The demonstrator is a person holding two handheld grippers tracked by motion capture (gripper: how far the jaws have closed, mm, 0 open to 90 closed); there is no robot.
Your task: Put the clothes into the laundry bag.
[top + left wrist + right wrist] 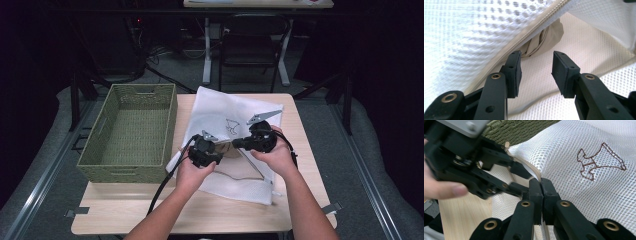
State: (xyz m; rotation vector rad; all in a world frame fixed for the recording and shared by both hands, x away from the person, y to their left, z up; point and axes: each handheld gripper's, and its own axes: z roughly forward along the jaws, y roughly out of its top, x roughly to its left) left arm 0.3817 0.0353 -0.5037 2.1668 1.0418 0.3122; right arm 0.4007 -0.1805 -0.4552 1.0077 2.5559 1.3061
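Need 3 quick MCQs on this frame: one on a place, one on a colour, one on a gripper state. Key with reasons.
1. Where does the woven basket stand relative to the mesh bag?
A left of it
B right of it
C on it

2. What colour is the cloth inside the bag?
A red
B beige
C black

3. How do the left gripper's jaws stand?
A clamped on the zipper
B apart, empty
C holding the basket

Key: 1 A, high view shows the basket at the table's left; 2 B, beige folds past the zipper edge; 3 B, gap between the pads.
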